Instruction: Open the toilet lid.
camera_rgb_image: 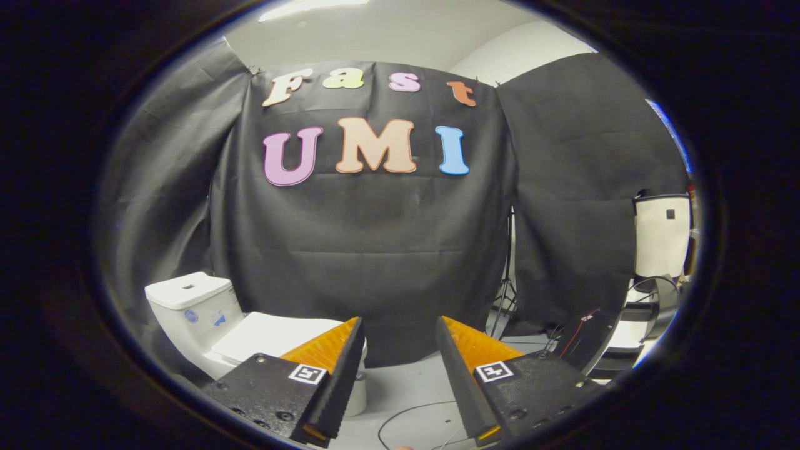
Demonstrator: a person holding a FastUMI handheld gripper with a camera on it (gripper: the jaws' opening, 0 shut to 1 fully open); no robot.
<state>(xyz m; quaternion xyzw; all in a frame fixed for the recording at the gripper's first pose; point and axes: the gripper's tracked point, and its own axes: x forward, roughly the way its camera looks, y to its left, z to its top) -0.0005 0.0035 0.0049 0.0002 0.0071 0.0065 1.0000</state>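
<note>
One toilet [206, 325], its one lid [269, 334] down; one gripper [400, 331] released, fingers apart, holding nothing.

hand-held gripper [400, 331] fingers apart, empty | floor [406, 387] ahead free | toilet [206, 319] beyond left finger

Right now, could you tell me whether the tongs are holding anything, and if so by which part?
Nothing is held. The tongs are open, bare floor between them; the toilet lid lies closed beyond the left finger.
</note>
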